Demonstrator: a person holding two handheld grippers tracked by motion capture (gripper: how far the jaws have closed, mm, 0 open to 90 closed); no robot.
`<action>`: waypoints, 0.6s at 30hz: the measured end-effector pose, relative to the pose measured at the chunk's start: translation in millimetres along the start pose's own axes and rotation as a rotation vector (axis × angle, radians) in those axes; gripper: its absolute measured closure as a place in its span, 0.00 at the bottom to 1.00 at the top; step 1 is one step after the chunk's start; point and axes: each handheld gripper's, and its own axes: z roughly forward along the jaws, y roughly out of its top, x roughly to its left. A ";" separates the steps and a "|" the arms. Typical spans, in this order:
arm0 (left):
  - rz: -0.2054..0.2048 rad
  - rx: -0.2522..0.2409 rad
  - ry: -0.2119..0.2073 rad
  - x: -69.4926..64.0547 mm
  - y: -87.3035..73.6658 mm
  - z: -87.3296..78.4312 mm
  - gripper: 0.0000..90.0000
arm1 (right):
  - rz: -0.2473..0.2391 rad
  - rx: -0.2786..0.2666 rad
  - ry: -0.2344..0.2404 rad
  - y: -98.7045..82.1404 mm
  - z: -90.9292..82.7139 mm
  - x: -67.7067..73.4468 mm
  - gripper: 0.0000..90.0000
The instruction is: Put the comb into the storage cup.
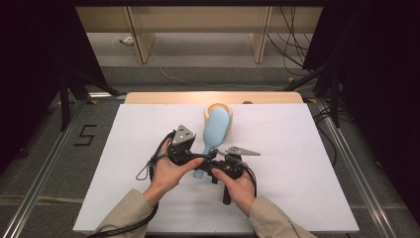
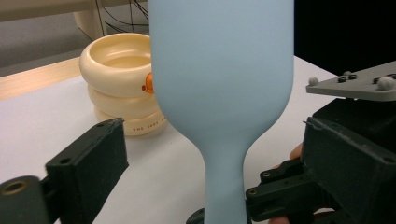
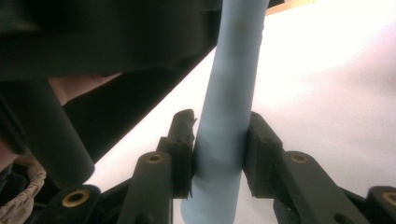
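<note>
Brush (image 1: pixel 216 130) is the thing in hand: a pale blue hairbrush held low over the middle of the white desk (image 1: pixel 124 188), handle toward the person, head pointing away. The right tool (image 1: pixel 221 166) is clamped on the handle (image 3: pixel 224 140), its two pads pressing either side near the butt end. The left tool (image 1: pixel 184 152) stands wide; in the left gripper view its jaws sit apart on either side of the neck (image 2: pixel 226 177) and touch nothing, so the brush hangs on one grip alone.

That is the risk, as I judge it. The grip is near the handle's end and the heavy head reaches far out, so the brush could pivot in the pads and dip, or slide out if the smooth handle slips. The two tools are also very close together, and a quick turn could knock them against each other.

Just beyond the head stands a cream ringed bowl (image 1: pixel 218 109), close enough that a forward swing would strike it. Left and right the desk lies bare and wide. The far edge, a wooden strip (image 1: pixel 163 97), lies right behind the bowl.
</note>
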 end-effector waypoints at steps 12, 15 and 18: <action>-0.005 -0.020 -0.006 3.8 8.3 -9.9 0.01 | 0.006 0.003 -0.002 0.1 -0.4 -1.6 0.75; -0.003 -0.023 -0.005 5.1 9.7 -11.6 0.00 | 0.011 0.004 -0.001 0.0 -0.6 -2.1 0.75; -0.004 -0.025 0.000 6.4 10.6 -12.9 0.00 | 0.015 0.003 0.002 0.0 -0.7 -2.3 0.75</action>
